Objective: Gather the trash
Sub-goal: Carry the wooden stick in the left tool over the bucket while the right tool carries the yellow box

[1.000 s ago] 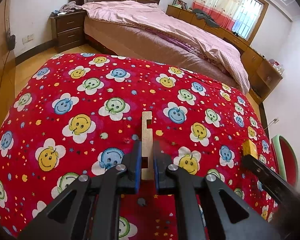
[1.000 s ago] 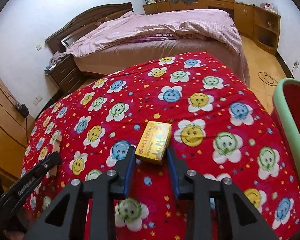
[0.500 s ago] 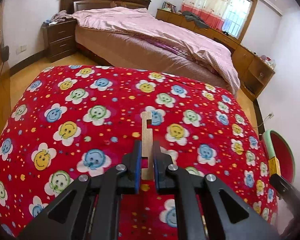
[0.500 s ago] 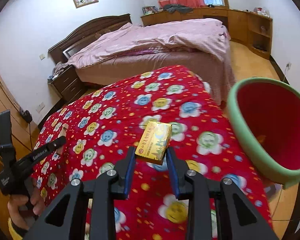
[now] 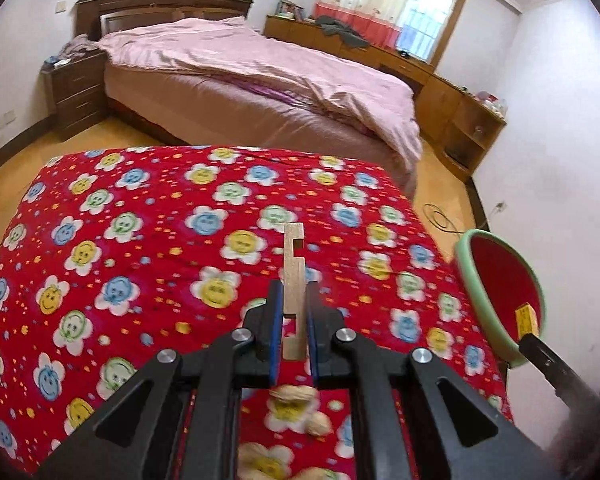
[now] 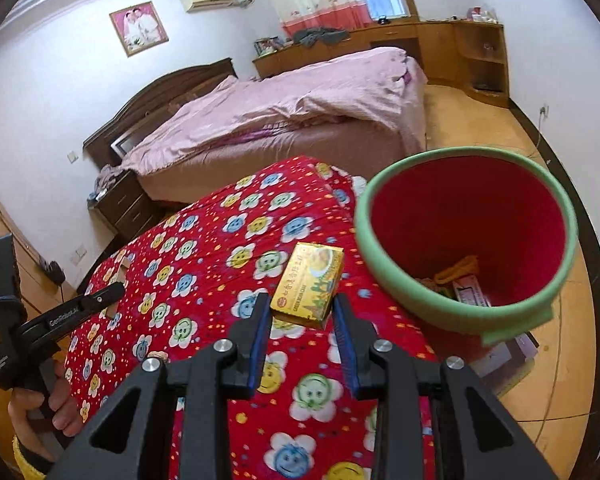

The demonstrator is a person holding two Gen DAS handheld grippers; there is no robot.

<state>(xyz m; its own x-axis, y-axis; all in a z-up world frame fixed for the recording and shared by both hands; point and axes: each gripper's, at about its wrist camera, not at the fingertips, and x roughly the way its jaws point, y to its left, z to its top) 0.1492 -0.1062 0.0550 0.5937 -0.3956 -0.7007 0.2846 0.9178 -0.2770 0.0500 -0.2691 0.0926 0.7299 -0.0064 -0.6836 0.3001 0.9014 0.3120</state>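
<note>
My left gripper (image 5: 293, 312) is shut on a notched wooden strip (image 5: 293, 276) and holds it upright above the red smiley-flower cloth (image 5: 148, 248). My right gripper (image 6: 301, 318) is shut on a yellow box (image 6: 308, 284), lifted above the cloth (image 6: 204, 272) just left of the red bin with a green rim (image 6: 464, 248). The bin holds some trash at its bottom. In the left wrist view the bin (image 5: 500, 276) is at the right with the yellow box (image 5: 527, 317) in front of it. Walnuts (image 5: 294, 394) lie on the cloth under my left gripper.
A bed with a pink quilt (image 5: 260, 76) stands beyond the table. A nightstand (image 5: 76, 92) is at the left and wooden cabinets (image 5: 456, 112) run along the far wall. A cable (image 5: 440, 216) lies on the wood floor by the bin.
Both grippers have risen and swung right toward the bin with their loads. The yellow box has gone from resting on the cloth to next to the bin's rim.
</note>
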